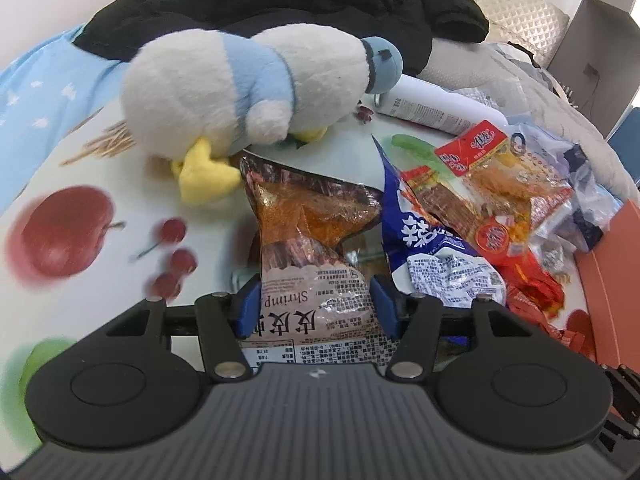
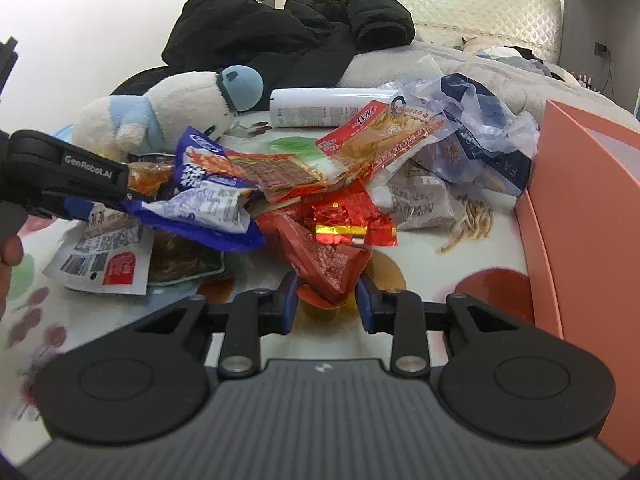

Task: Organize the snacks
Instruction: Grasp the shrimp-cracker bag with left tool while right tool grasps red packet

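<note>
**Two packets gripped at once; pile not yet sorted**

The table [image 2: 460, 264] carries a fruit-print cloth and serves as the work surface. At its right edge stands an orange box [image 2: 584, 216], open side to the pile, in my judgement the likely place for the snacks. A plush bird [image 1: 224, 92] and a white bottle [image 2: 320, 106] lie at the far side, clear of the pile and no part of the job.

The snack pile [image 2: 360, 168] sits mid-table, packets overlapping, so each must be drawn out singly.

The left gripper [image 1: 316, 304] pinches the shrimp packet [image 1: 308, 240] at its near end, both pads against the film; the packet's far end rises off the cloth. It sits at the pile's left, just beside a blue bag [image 1: 420, 240].

The right gripper [image 2: 326, 302] has its jaws pressed onto a corner of the red packet [image 2: 324, 256], at the near edge of the pile.
</note>
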`<state>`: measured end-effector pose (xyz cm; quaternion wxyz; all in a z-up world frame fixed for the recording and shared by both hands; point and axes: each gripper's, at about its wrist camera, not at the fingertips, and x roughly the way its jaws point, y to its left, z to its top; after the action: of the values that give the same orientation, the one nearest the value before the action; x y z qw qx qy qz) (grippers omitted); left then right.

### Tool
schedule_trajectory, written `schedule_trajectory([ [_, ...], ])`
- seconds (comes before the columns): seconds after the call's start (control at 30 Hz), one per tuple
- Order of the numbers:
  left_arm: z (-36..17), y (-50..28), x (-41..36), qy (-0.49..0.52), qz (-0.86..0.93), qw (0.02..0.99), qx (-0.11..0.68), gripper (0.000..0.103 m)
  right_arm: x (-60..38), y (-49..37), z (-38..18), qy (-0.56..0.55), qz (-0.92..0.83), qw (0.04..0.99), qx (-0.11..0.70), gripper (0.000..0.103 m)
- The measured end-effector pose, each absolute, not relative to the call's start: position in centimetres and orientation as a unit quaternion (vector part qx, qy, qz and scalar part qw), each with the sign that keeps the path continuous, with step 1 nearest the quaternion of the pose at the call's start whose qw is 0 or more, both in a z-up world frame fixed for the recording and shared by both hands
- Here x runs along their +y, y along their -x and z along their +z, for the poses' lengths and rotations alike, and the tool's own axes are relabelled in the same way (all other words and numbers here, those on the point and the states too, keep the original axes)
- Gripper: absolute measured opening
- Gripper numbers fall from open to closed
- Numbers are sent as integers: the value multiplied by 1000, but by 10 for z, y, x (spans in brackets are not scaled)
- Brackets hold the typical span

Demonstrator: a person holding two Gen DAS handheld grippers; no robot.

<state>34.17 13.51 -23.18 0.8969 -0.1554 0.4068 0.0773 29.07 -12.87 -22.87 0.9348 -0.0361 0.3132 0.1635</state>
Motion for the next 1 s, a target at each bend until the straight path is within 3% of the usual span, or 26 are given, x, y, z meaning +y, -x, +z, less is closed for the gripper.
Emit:
schedule_trajectory([
  [0.47,-211,-226,95,139,43,892,427,62,-147,-213,-219,33,161,930,328,34],
  [1.0,-213,-176,37,122,-8,880,459,62,-182,-148,-206,37,151,921,358,34],
])
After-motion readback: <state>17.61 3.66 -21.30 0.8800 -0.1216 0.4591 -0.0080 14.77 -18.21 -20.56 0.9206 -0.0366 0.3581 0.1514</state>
